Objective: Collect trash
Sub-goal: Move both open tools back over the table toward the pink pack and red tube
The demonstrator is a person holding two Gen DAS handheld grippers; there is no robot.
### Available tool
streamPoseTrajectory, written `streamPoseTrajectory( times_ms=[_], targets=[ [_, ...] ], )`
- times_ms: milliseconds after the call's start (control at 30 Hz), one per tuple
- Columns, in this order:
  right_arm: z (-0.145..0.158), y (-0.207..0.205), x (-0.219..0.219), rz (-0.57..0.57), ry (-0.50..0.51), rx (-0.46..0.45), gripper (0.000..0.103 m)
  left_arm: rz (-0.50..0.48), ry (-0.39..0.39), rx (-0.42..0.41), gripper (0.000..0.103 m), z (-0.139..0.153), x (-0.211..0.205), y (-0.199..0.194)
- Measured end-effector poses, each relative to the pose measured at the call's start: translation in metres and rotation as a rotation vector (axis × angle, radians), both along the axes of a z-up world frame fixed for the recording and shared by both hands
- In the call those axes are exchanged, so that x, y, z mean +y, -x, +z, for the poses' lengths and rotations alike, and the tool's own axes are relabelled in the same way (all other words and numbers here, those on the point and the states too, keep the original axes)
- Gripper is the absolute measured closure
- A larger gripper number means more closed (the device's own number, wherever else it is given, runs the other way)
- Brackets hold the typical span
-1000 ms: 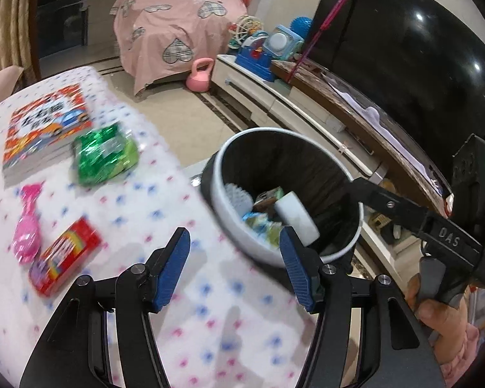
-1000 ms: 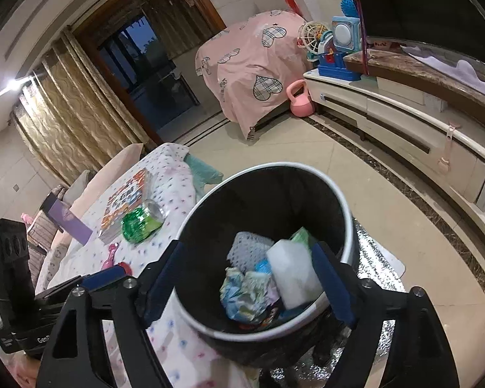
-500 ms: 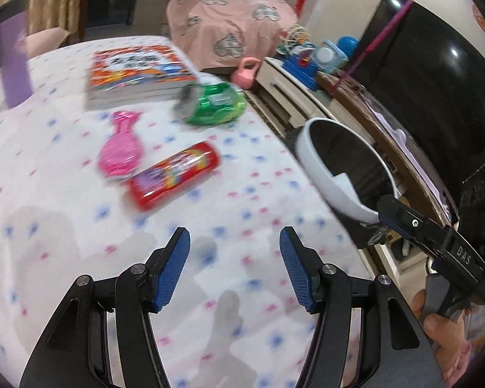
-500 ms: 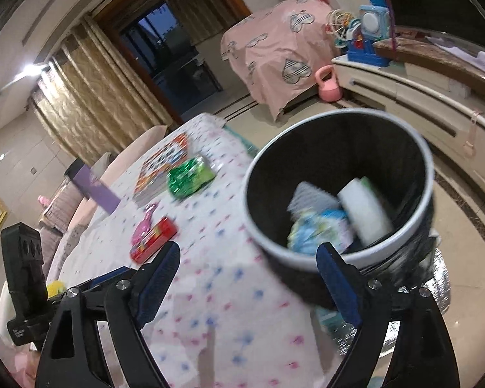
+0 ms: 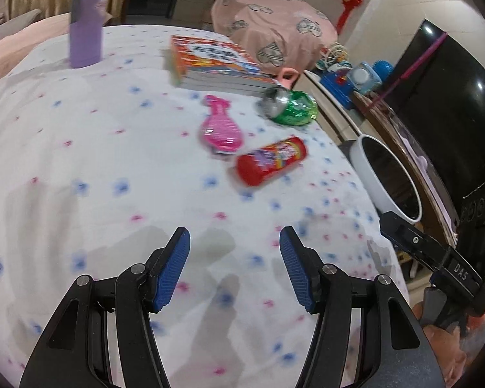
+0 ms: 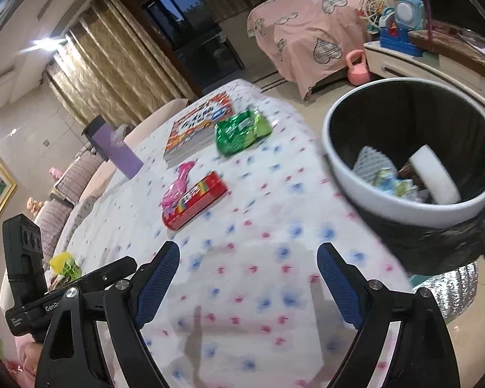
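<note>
Table (image 5: 80, 168) w/ dotted cloth lies under both your grippers. Bin (image 6: 371, 190) sits ahead-right of your R gripper (image 6: 248, 286), trash inside. Book (image 5: 210, 61) far ahead. Red tube (image 5: 271, 161), green can (image 5: 291, 107), pink brush (image 5: 221, 131) ahead of your L gripper (image 5: 234, 270). L jaws part open, R wide, both empty.

- White tablecloth (image 5: 80, 123) dotted with blue and pink flowers.
- Red cylindrical snack tube (image 5: 271, 160), rainbow print.
- Crinkled green foil packet (image 5: 291, 107), at one o'clock from the tube.
- Pink plastic hairbrush (image 5: 220, 129).
- Orange-covered book (image 5: 210, 58).
- White-rimmed bin, black liner (image 6: 414, 148).
</note>
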State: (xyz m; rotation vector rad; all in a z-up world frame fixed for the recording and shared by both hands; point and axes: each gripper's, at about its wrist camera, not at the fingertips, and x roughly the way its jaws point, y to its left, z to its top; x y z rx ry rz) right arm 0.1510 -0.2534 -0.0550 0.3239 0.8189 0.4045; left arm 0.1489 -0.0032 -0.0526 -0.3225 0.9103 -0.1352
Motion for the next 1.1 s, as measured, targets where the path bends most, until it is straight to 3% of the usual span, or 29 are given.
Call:
streamPoseTrajectory(
  times_ms=[333, 467, 567, 767, 800, 867, 1100],
  targets=[
    [-0.011, -0.022, 0.051, 0.062, -0.007, 0.03, 0.016, 0.088, 0.016, 0.027, 0.045, -0.012, 0.04, 0.002],
    [-0.016, -0.038, 0.067, 0.067, -0.071, 0.064, 0.026, 0.103, 0.017, 0.038, 0.045, -0.015, 0.048, 0.001],
    [-0.018, -0.051, 0.078, 0.057, -0.104, 0.066, 0.027, 0.109, 0.014, 0.043, 0.045, -0.016, 0.052, -0.003],
    [-0.03, -0.083, 0.097, 0.013, -0.104, 0.095, 0.043, 0.095, -0.001, 0.046, 0.045, -0.014, 0.049, -0.016],
    [-0.03, -0.086, 0.099, 0.009, -0.093, 0.097, 0.052, 0.091, -0.004, 0.049, 0.045, -0.014, 0.049, -0.019],
    [-0.03, -0.091, 0.098, 0.013, -0.095, 0.106, 0.062, 0.085, -0.016, 0.048, 0.045, -0.012, 0.044, -0.027],
    [-0.022, -0.091, 0.067, 0.017, -0.044, 0.112, 0.067, 0.033, -0.061, 0.029, 0.039, -0.002, 0.018, -0.078]
  ],
)
